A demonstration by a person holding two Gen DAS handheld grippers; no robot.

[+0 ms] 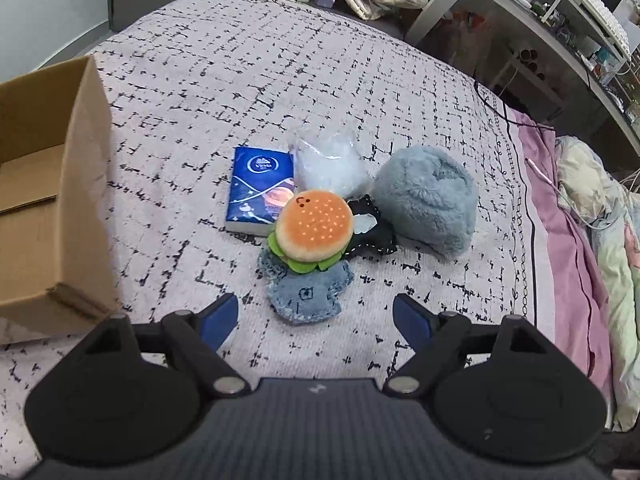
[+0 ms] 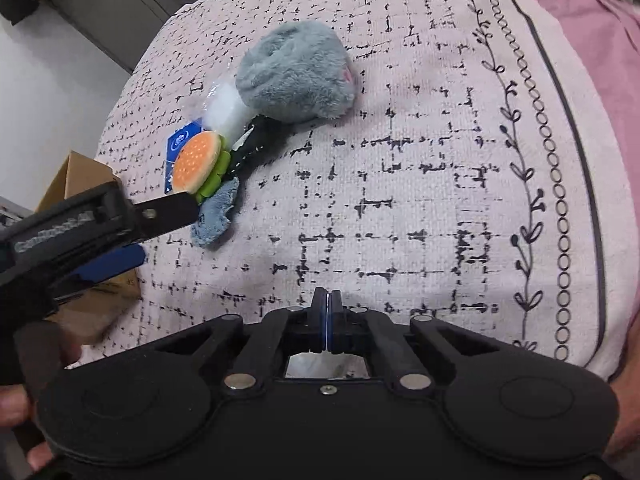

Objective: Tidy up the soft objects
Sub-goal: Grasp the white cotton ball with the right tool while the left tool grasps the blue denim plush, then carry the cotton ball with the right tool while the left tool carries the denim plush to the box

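Note:
A pile of soft things lies on the patterned bedspread (image 1: 208,92). A plush hamburger (image 1: 316,228) rests on a blue denim piece (image 1: 306,294), beside a blue tissue pack (image 1: 260,190), a clear bag of white filling (image 1: 330,160), a black dotted cloth (image 1: 370,232) and a grey furry plush (image 1: 430,196). My left gripper (image 1: 316,318) hangs open just short of the denim piece, nothing between its fingers. In the right wrist view the same hamburger (image 2: 198,162) and grey plush (image 2: 294,80) lie far off. My right gripper (image 2: 327,306) is shut with nothing in it, over bare bedspread.
An open cardboard box (image 1: 52,184) stands at the left of the pile. A pink sheet (image 1: 568,216) and rumpled bedding (image 1: 600,200) border the right side. A cluttered desk (image 1: 560,12) stands beyond the bed. The left gripper's body (image 2: 80,228) crosses the right wrist view.

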